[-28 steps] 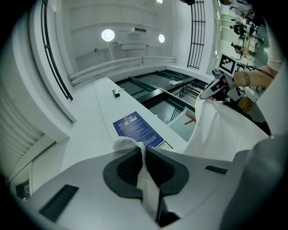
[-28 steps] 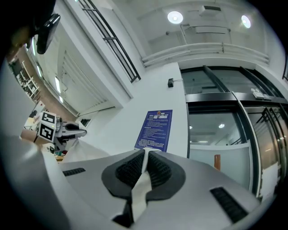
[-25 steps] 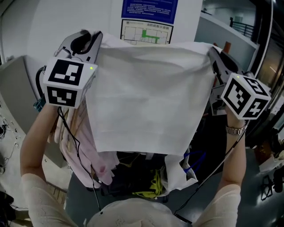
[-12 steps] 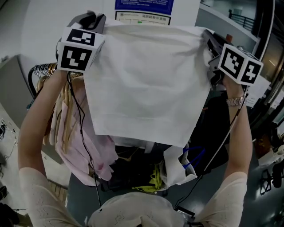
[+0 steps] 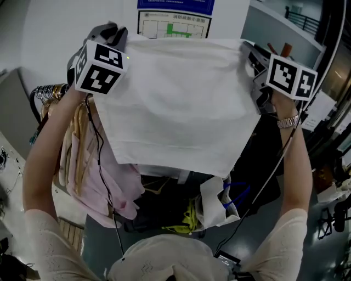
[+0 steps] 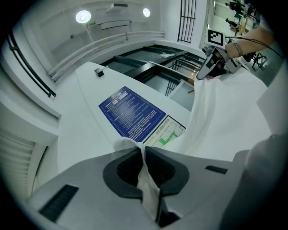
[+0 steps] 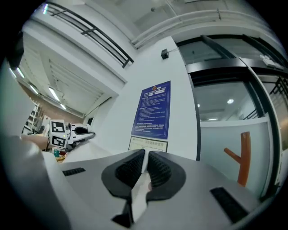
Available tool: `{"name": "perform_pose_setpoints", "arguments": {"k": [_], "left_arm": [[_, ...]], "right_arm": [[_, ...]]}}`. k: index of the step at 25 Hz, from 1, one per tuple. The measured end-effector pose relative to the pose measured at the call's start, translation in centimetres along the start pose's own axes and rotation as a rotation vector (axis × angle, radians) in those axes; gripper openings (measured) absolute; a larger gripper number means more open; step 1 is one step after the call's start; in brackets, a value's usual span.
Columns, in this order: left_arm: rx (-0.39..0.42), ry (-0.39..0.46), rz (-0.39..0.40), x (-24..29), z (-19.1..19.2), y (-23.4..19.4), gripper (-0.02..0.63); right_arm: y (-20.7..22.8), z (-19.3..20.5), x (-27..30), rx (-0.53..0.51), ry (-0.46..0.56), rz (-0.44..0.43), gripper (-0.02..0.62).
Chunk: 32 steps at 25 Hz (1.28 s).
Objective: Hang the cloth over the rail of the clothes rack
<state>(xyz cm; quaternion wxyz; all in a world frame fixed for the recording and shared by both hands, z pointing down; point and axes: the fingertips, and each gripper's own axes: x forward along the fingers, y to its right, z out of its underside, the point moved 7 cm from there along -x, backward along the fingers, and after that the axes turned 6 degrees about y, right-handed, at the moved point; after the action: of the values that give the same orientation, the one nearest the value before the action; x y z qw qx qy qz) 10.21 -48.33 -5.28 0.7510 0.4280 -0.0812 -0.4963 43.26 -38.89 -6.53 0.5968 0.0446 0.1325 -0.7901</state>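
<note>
My left hand-held gripper (image 5: 114, 34) and right hand-held gripper (image 5: 248, 54) each pinch a top corner of the cloth (image 5: 181, 104), stretched between them; the rail (image 5: 46, 89) sits lower left, nearer my left.

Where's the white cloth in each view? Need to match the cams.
Head view: cloth spread wide across the upper centre.
Left gripper view: cloth pinched in the jaws at bottom centre, the sheet running up to the right.
Right gripper view: cloth is a thin strip pinched in the jaws, bottom centre.
Shared landmark: blue poster on the white wall.
</note>
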Motion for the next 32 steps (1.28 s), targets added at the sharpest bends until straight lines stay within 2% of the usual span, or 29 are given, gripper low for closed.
{"name": "perform_pose_setpoints", "arguments": {"k": [5, 10, 18, 21, 23, 25, 29, 32], "left_arm": [[0.008, -0.066, 0.039, 1.0, 0.6, 0.9, 0.028], [0.017, -0.127, 0.062, 1.8, 0.9, 0.8, 0.028], [0.010, -0.164, 0.081, 2.2, 1.0, 1.4, 0.028], [0.007, -0.192, 0.083, 2.2, 1.5, 1.3, 0.028], [-0.001, -0.201, 0.079, 2.1, 1.8, 0.9, 0.028], [-0.001, -0.198, 0.081, 1.7, 1.9, 0.8, 0.028], [0.030, -0.159, 0.079, 1.1, 1.0, 1.2, 0.028], [0.025, -0.109, 0.056, 0.4, 0.4, 0.9, 0.028]], "right_arm": [[0.9, 1.4, 0.3, 0.063, -0.082, -0.053, 0.026], [1.5, 1.9, 0.1, 0.098, -0.115, -0.103, 0.073], [2.1, 2.2, -1.0, 0.085, -0.162, -0.145, 0.094], [3.2, 2.3, -1.6, 0.079, -0.158, -0.096, 0.094], [5.1, 1.9, -2.5, 0.074, -0.128, -0.026, 0.094], [6.2, 1.4, -3.3, 0.095, -0.090, 0.001, 0.094], [3.3, -0.4, -3.5, 0.040, -0.045, -0.069, 0.094], [-1.2, -1.6, -2.3, 0.025, -0.015, -0.174, 0.094]]}}
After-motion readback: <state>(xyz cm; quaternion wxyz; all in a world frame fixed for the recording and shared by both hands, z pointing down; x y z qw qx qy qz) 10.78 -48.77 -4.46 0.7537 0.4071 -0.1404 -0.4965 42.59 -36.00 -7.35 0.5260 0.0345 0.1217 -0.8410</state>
